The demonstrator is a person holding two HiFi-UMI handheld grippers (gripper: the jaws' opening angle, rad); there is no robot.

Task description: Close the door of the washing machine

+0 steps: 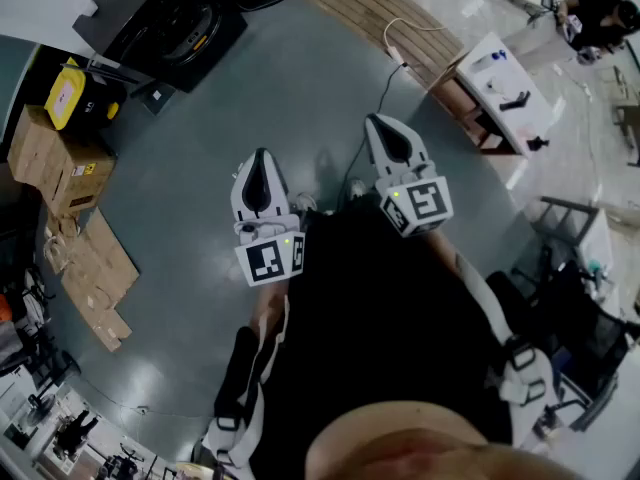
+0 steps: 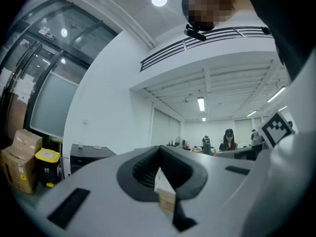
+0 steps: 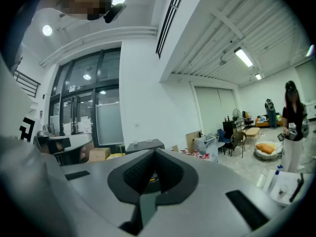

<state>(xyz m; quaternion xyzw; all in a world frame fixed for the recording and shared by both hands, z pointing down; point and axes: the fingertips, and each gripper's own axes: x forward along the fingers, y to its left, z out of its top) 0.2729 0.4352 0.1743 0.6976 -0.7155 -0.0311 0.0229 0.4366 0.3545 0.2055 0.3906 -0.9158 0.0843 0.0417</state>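
Washer (image 1: 165, 23): dark, at 11 o'clock in the head view, well apart from both tools.
Door (image 1: 188, 20): round dark ring on the washer's front; too small and dark to tell how far open.
Door feel: most likely hard and stiff, swinging on a hinge, so a soft push should move it. Middle may be glass, so no slamming.
Where to push: likely the outer rim, on the side away from the hinge. A flat push should do, no grabbing needed. Hinge side not clear from here.
Left tool (image 1: 262, 163): jaws pressed together, nothing between them; held near the body, in the middle of the head view.
Right tool (image 1: 385, 133): jaws also pressed together, holding nothing; at 2 o'clock from the left tool, just beside it.
Boxes (image 1: 50, 158): brown card, at 9 o'clock; tops look shut, insides hidden.
Bin (image 1: 72, 93): yellow lid on, at 10 o'clock, between the boxes and the washer; insides hidden.
Washer's inside: cannot tell what is in there.
Counter (image 1: 500, 76): white, at 2 o'clock; a few small things on top, too small to name.
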